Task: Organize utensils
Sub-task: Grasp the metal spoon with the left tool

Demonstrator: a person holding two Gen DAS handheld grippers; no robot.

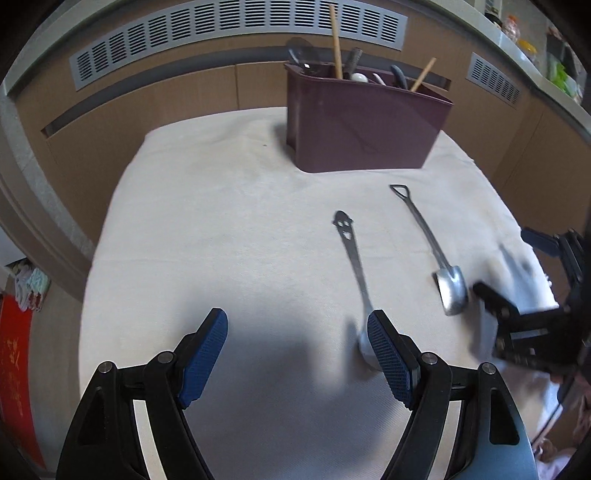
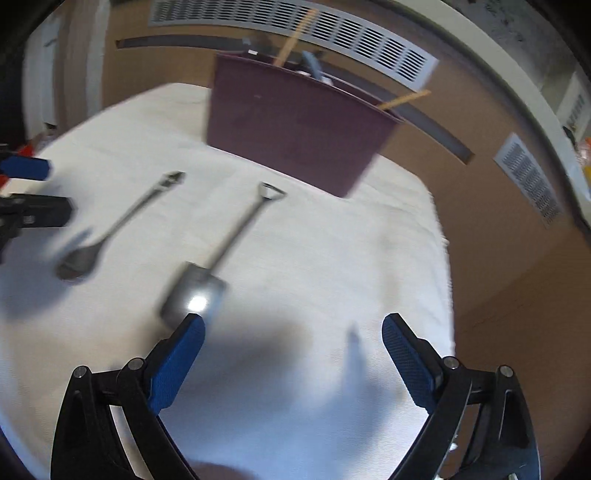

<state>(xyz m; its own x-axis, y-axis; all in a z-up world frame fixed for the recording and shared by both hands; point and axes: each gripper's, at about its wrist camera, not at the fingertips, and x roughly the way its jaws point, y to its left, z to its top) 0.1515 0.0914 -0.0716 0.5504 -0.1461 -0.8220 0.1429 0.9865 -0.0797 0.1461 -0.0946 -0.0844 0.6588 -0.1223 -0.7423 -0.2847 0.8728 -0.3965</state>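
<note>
Two metal spoons lie on a white cloth [image 1: 221,240]. A spoon with a cut-out face handle [image 1: 355,266] has its bowl just beside my left gripper's right finger [image 1: 389,363]. A shovel-shaped spoon [image 1: 437,258] lies to its right. My left gripper [image 1: 297,332] is open and empty above the cloth. My right gripper [image 2: 293,332] is open and empty, its left finger [image 2: 177,363] next to the shovel spoon's bowl [image 2: 194,295]. The face spoon [image 2: 110,230] shows further left. A maroon utensil holder [image 1: 364,122] with several utensils stands at the back, also in the right wrist view [image 2: 295,125].
The cloth-covered table ends at edges on the left [image 1: 99,258] and right [image 2: 443,258]. Brown panelled walls with grey vents [image 1: 236,22] lie behind. The right gripper shows at the right edge of the left wrist view [image 1: 535,295]. The left gripper shows at the left of the right wrist view [image 2: 26,192].
</note>
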